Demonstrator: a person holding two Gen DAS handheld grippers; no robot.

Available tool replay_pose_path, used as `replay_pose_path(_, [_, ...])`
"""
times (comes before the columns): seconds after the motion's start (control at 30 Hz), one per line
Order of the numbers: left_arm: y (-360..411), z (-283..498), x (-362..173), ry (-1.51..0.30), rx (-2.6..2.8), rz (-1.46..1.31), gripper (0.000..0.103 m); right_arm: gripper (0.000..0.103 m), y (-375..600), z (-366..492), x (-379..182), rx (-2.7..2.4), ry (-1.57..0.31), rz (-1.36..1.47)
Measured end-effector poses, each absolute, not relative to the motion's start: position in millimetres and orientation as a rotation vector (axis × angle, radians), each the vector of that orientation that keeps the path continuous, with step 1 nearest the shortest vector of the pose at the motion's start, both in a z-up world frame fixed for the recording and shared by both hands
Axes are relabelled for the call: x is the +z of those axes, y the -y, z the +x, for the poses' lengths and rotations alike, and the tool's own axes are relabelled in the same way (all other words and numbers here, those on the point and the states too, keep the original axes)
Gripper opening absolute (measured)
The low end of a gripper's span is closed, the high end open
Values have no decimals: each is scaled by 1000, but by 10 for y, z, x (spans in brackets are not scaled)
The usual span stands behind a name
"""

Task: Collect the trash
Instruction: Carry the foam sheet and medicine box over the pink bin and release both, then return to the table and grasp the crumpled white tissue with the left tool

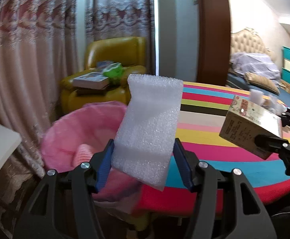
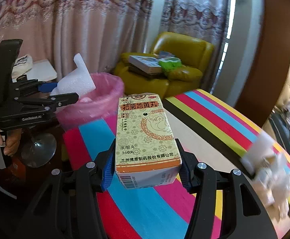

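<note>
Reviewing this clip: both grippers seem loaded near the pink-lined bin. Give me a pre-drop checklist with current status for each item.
1. Left gripper clamped on foam piece: ok.
2. Right gripper clamped on medicine box: ok.
3. Bin open, pink liner in place: ok.
4. Foam over the bin mouth: ok, at its near rim.
5. Box over the bin: not ok, it is above the striped table.
6. Room left in bin: cannot tell.

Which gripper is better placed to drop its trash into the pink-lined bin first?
Left. The left gripper holds the white foam piece right beside the pink-lined bin, while the right gripper holds the medicine box over the striped table, farther from the bin.
</note>
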State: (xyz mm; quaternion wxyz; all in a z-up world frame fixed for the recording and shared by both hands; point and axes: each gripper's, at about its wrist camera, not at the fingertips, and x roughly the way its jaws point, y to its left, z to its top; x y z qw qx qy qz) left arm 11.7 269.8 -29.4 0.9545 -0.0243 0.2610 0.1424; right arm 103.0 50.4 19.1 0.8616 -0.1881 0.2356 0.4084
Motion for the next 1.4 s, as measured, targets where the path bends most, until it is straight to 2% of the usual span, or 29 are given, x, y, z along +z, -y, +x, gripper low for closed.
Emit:
replay_pose_path(0.33, [-3587, 110, -260, -520, 444, -148, 57, 52, -1412, 1283, 406, 982, -560, -351])
replay_pose_path(0.6, [-4097, 192, -411, -555, 501, -242, 57, 53, -2084, 1547, 359, 1011, -670, -264])
replay_pose_path(0.7, [-4209, 260, -401, -563, 512, -240, 62, 55, -2204, 1628, 374, 1042, -668, -200])
replay_pose_path(0.73, [-4226, 279, -412, -569, 518, -242, 66, 67, -2247, 1656, 393, 1060, -668, -182])
replay_pose_path(0.77, [-4250, 292, -424, -577, 531, -245, 77, 78, -2244, 1671, 420, 1067, -660, -166])
replay_pose_path(0.8, [-4272, 281, -440, -579, 555, -248, 83, 79, -2212, 1672, 453, 1076, -641, -141])
replay_pose_path(0.93, [-4212, 202, -460, -572, 567, -247, 88, 79, -2023, 1678, 528, 1066, -603, -125])
replay_pose_path(1.07, [-4004, 71, -439, -545, 617, -193, 99, 79, -1643, 1639, 540, 1026, -557, -121])
replay_pose_path(1.4, [-2921, 320, -302, -529, 389, -106, 98, 79, -424, 1588, 350, 775, -506, -184])
